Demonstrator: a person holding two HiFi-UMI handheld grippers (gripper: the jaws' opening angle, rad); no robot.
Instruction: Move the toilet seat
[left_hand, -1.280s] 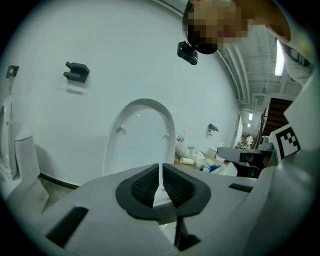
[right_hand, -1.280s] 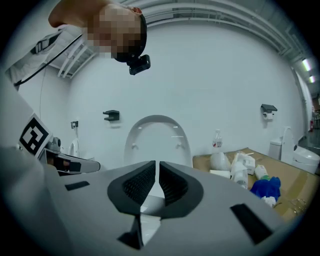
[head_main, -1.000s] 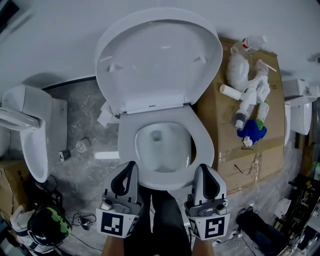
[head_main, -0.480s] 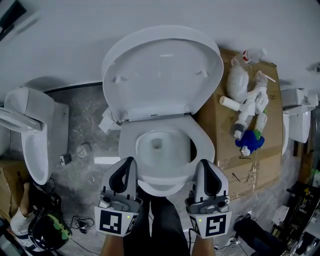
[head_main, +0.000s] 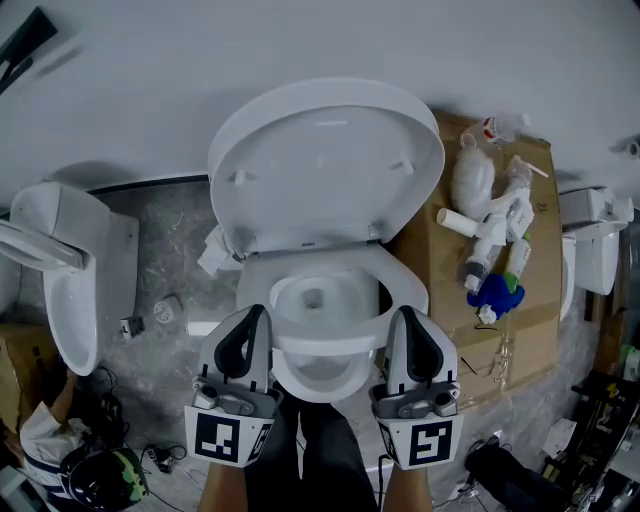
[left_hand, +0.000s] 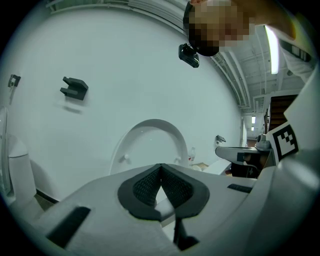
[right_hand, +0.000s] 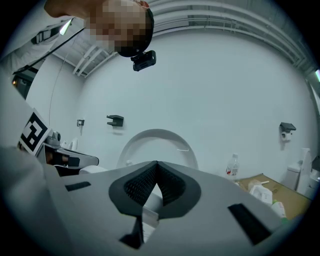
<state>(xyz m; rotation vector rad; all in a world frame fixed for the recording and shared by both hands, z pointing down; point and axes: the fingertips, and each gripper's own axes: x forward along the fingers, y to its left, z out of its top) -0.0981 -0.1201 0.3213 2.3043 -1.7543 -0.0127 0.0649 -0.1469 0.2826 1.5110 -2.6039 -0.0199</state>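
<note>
Left tool (head_main: 256, 316) and right tool (head_main: 401, 314), each pressed together and pinching nothing, flank the front edge of the toilet seat (head_main: 396, 290), which lies over the bowl (head_main: 322, 386) below the upright lid (head_main: 325, 165), seemingly paired for an even lift.

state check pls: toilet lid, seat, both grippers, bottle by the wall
lid: up, leaning back toward the wall
seat: low over the bowl, not raised to the lid
left gripper: shut, nothing between the jaws
right gripper: shut, nothing between the jaws
bottle: upright, cap on
</note>
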